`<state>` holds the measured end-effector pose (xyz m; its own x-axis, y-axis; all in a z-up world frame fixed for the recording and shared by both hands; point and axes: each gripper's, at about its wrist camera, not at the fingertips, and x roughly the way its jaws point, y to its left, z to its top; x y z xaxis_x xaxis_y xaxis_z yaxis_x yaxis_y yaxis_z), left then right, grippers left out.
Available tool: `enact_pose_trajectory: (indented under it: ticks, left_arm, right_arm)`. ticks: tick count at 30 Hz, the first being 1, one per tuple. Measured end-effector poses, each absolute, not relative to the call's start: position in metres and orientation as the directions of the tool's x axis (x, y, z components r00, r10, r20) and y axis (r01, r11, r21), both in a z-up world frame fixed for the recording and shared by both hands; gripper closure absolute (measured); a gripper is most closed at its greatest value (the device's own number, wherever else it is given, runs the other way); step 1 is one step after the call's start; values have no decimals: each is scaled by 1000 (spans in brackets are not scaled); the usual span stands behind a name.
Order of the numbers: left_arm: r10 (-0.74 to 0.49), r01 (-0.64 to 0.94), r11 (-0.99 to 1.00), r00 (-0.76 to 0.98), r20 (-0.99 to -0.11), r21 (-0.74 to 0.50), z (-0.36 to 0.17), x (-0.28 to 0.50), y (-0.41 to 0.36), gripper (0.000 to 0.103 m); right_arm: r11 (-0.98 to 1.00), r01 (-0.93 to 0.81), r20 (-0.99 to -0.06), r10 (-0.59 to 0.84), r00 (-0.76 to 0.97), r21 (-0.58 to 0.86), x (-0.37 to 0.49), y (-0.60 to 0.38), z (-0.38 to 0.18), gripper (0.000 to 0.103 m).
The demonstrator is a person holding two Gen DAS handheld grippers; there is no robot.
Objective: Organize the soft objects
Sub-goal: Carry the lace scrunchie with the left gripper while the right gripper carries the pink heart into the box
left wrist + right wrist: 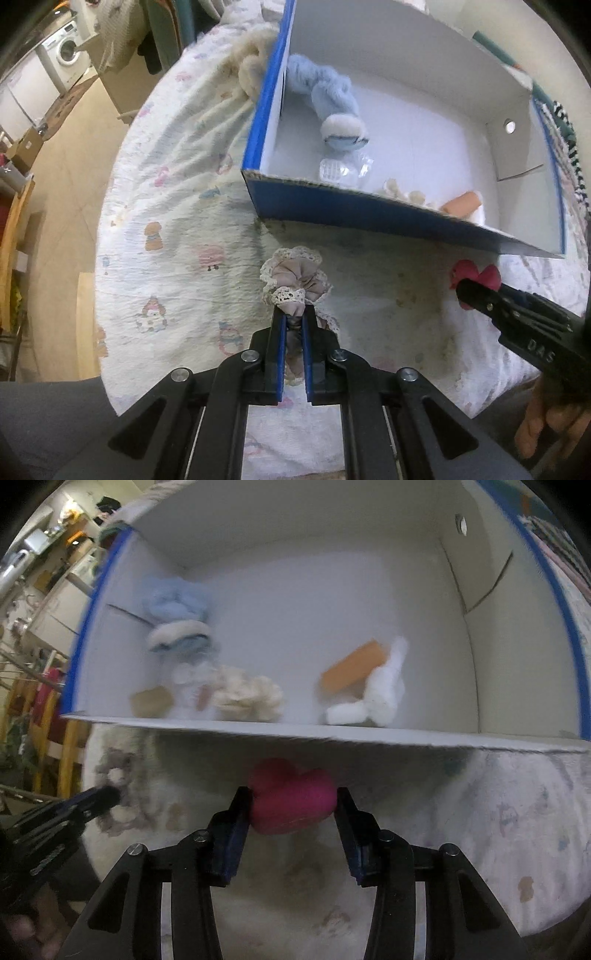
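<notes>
Holding two soft items just short of the box: grey lace-trimmed scrunchie (pixel 293 286) pinched between the nearly closed jaws of the left gripper (pixel 294 314); magenta plush heart (pixel 291 795) clamped across its width by the right gripper (pixel 291 799), right of the scrunchie. Both sit low over the printed bedsheet (pixel 173 206), presumably staged for dropping in. Blue-walled box (pixel 332 206) lies beyond, its near wall standing between items and interior. Inside: blue fluffy slipper (pixel 332 99) far left, cream scrunchie (pixel 247 696) and orange sponge (pixel 351 668) near; open floor at centre and far right.
</notes>
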<state>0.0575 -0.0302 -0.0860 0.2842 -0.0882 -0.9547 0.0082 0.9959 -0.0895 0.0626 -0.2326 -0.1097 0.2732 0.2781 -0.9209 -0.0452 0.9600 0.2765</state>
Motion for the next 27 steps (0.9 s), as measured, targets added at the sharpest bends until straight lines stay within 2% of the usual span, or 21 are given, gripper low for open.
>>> enact_pose_trajectory:
  ticks: [8, 15, 20, 27]
  left_arm:
    - [-63, 93, 995, 427, -902, -25, -42, 36, -38, 95]
    - [-86, 112, 993, 485, -870, -35, -9, 37, -43, 96]
    - [-99, 143, 989, 541, -835, -25, 29, 57, -52, 96]
    - [-111, 168, 985, 541, -834, -22, 44, 96, -64, 95]
  right_arm:
    - [952, -94, -886, 306, 347, 292, 38, -229, -58, 55]
    - [937, -98, -845, 344, 410, 334, 40, -239, -15, 55]
    - [928, -98, -826, 365, 430, 359, 61, -238, -5, 55]
    - [936, -116, -820, 348, 454, 332, 89, -240, 4, 55]
